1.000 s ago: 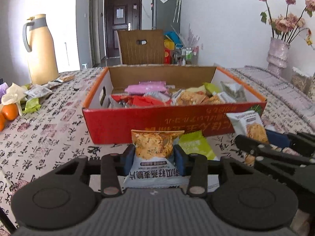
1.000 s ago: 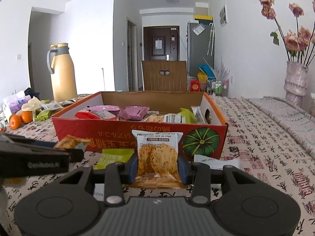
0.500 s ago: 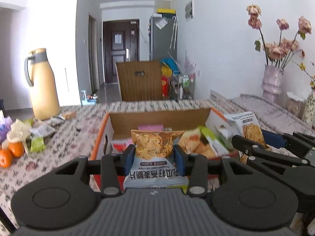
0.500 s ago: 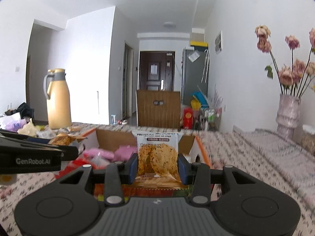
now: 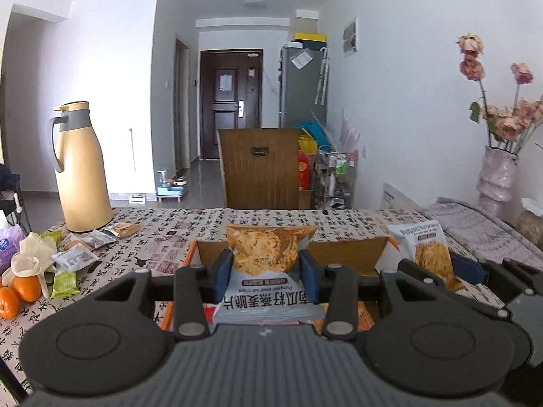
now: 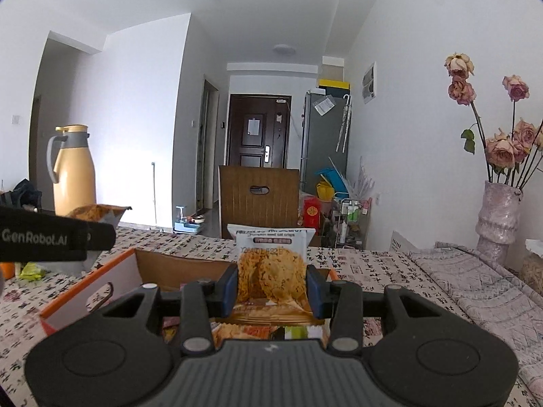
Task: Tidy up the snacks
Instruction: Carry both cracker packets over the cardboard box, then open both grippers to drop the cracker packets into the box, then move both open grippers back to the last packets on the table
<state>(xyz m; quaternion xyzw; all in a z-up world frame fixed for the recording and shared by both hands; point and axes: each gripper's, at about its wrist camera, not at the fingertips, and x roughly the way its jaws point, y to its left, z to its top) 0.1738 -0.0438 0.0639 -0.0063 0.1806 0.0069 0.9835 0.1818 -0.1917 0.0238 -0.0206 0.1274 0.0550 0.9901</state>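
Note:
My left gripper [image 5: 266,271] is shut on a pumpkin seed oat crisp packet [image 5: 268,261], held upside down above the open cardboard box [image 5: 346,254]. My right gripper [image 6: 270,283] is shut on a second oat crisp packet [image 6: 271,271], upright, also over the cardboard box [image 6: 159,268]. In the left wrist view the right gripper [image 5: 437,273] and the packet in it [image 5: 427,254] show at the right. The left gripper's arm [image 6: 51,240] crosses the right wrist view's left side, its orange packet [image 6: 95,212] poking out. Snacks [image 6: 258,330] lie inside the box, mostly hidden by the fingers.
A yellow thermos jug [image 5: 79,169] stands at the table's far left, with loose snack packets [image 5: 78,247] and oranges [image 5: 20,291] in front of it. A pink vase of dried roses [image 6: 499,210] stands at the right. A wooden chair [image 5: 261,166] sits behind the table.
Both grippers have risen with their packets and moved forward from in front of the box to above it. The box front wall has dropped out of sight beneath the fingers.

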